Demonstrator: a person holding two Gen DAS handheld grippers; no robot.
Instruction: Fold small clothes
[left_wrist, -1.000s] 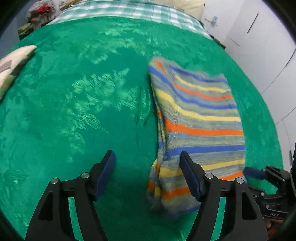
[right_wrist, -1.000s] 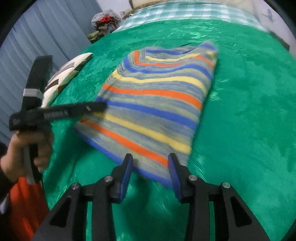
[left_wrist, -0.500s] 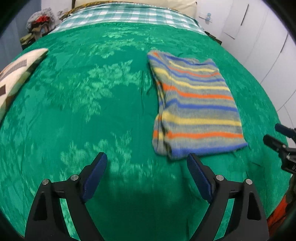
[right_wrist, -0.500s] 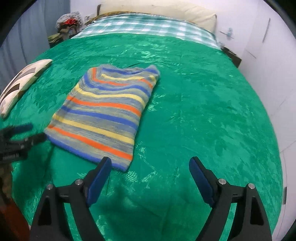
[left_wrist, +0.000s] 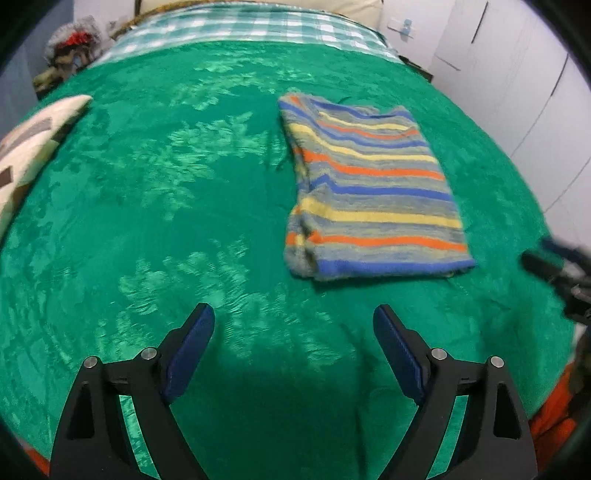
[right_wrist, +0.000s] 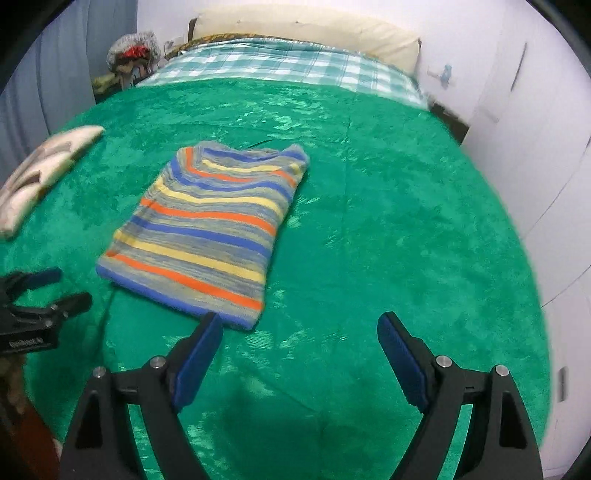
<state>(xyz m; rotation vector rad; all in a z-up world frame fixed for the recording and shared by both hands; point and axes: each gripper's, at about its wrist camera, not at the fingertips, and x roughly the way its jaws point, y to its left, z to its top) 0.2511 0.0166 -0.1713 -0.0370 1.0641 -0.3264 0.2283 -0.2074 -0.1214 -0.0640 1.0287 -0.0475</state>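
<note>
1. Left wrist view: the left hand-held gripper (left_wrist: 293, 330) is seen with its jaws spread wide and nothing between them, only the green bedspread (left_wrist: 147, 221) below. A second ago one finger lay against the near edge of the striped garment (left_wrist: 369, 192); that contact is gone and the garment now sits well ahead and to the right of the fingers.
2. Right wrist view: the right hand-held gripper (right_wrist: 300, 338) is likewise spread apart and empty. A second ago its jaws were much narrower and set at the garment's near hem; they have since been opened and drawn back and up. The left finger's tip is just beside the hem's near corner, and contact cannot be told.
3. The striped garment (right_wrist: 210, 229) is left lying flat as a folded rectangle on the bed, roughly mid-bed, nearer the foot edge than the checked sheet (right_wrist: 280, 66) at the head end. Layered edges are visible along its left side in the left view, so a fold is judged already made.
4. The left hand-held gripper (right_wrist: 55, 288) is seen in the right view by the near left edge of the bed, clear of the cloth.
5. Meaning for the task: the release is judged complete and this fold finished; whether another fold is wanted cannot be told.
6. A patterned cushion (left_wrist: 33, 147) stays untouched at the bed's left edge.
</note>
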